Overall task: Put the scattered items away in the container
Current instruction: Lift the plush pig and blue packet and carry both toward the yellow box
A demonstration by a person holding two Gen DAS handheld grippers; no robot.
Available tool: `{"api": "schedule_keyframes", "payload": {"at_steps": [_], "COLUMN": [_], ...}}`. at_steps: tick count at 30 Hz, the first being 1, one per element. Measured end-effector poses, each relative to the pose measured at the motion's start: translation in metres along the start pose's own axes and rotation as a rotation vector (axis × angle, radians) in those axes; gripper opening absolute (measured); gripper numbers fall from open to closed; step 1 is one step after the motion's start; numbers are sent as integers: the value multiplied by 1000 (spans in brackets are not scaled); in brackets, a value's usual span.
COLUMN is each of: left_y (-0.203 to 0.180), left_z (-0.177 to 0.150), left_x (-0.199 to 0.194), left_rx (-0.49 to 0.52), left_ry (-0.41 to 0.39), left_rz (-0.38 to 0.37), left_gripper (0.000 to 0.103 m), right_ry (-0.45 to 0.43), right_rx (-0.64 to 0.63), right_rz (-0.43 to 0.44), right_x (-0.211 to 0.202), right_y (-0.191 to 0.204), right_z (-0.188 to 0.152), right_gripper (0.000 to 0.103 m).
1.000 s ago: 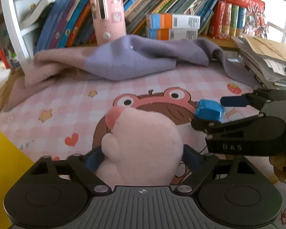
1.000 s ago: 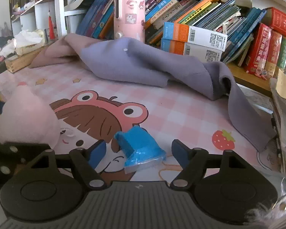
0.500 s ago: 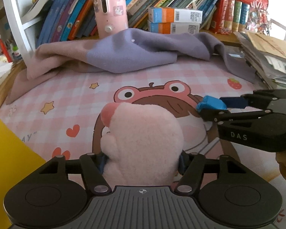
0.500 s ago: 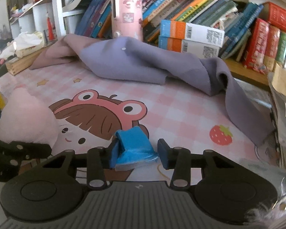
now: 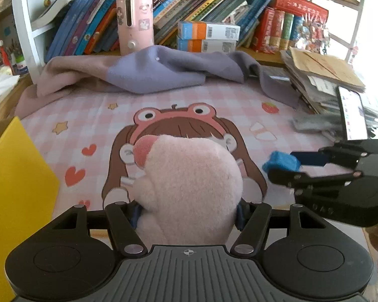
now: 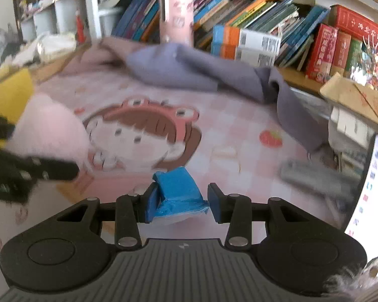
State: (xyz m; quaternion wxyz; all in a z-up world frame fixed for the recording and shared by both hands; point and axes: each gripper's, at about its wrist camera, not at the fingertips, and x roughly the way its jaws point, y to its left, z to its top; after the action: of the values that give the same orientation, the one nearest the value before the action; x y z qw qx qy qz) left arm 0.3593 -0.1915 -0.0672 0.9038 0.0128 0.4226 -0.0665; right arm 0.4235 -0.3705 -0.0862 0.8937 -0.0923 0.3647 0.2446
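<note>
My left gripper (image 5: 187,214) is shut on a pink plush toy (image 5: 186,188) and holds it above the pink checked mat (image 5: 93,118). My right gripper (image 6: 180,202) is shut on a small blue packet (image 6: 180,193), lifted off the mat. In the left wrist view the right gripper (image 5: 286,164) with the blue packet (image 5: 281,162) is at the right of the plush. A yellow container (image 5: 15,188) stands at the left edge; it also shows in the right wrist view (image 6: 10,95), behind the plush (image 6: 50,128).
A purple-grey blanket (image 5: 151,73) lies along the back of the mat. Behind it are a shelf of books (image 5: 214,17) and a pink dispenser (image 5: 134,22). A pile of papers (image 5: 325,80) and a phone (image 5: 352,115) are at the right.
Both grippers have lifted their objects up and back from the mat. The yellow container has come further into view at the left. The right wrist view is blurred by motion.
</note>
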Motion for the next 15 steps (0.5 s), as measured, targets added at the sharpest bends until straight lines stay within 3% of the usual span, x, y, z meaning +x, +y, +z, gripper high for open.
{"api": "schedule_keyframes", "payload": {"at_steps": [6, 15], "left_y": [-7, -11], "left_z": [-11, -19], "left_x": [-18, -61], "left_rx": [-8, -10], "left_ry": [17, -12], "left_rz": [-10, -41], "left_gripper": [64, 64], "right_ry": [34, 2], "right_rx": [36, 71], "right_rz": [18, 21], "right_x": [-6, -48], "right_y": [3, 3], "right_z": [-16, -19], "right_gripper": [39, 39]}}
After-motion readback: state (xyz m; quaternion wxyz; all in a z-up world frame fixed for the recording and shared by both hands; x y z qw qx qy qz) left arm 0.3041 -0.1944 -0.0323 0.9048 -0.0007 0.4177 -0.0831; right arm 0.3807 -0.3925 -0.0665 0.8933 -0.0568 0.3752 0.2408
